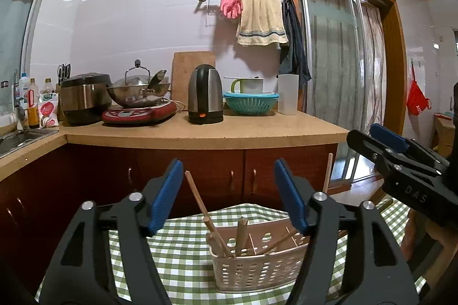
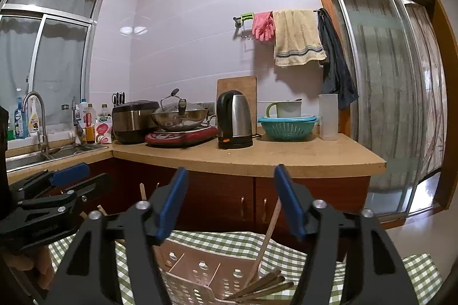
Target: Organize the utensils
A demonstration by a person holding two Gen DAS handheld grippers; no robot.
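Hovering above the caddy, left gripper (image 1: pixel 229 197) spread wide, blue pads empty. Right gripper (image 2: pixel 230 200) likewise spread wide, nothing between its pads, raised over the caddy's other end.

Directly below: perforated white utensil caddy (image 1: pixel 257 270) on a green-checked tablecloth (image 1: pixel 177 250), divided into compartments. In the left-wrist view, wooden chopsticks (image 1: pixel 197 197) leaning upright in the near-left compartment, a thicker wooden handle (image 1: pixel 240 235) just beside them, one thin stick lying slanted across the middle dividers. In the right-wrist view, a pale wooden utensil handle (image 2: pixel 269 236) standing tilted in the right-hand compartment, with metal utensil handles (image 2: pixel 263 289) lying low at its base; kind not discernible.

Farther out: beige countertop (image 1: pixel 257 130) over dark red cabinets. On it, left to right: rice cooker (image 1: pixel 84 99), lidded wok (image 1: pixel 140 90) on a red induction hob (image 1: pixel 137 114), electric kettle (image 1: pixel 205 94) in front of a wooden cutting board (image 1: pixel 186 70), teal colander (image 1: pixel 250 103) holding a white pitcher with a green handle, tall translucent container (image 1: pixel 287 93). Sink with faucet (image 2: pixel 35 116) at far left. On the wall rail: pink rubber gloves (image 1: pixel 231 4), beige towel (image 1: pixel 262 19), dark cloth. Sliding glass door (image 1: pixel 343 61) at right.
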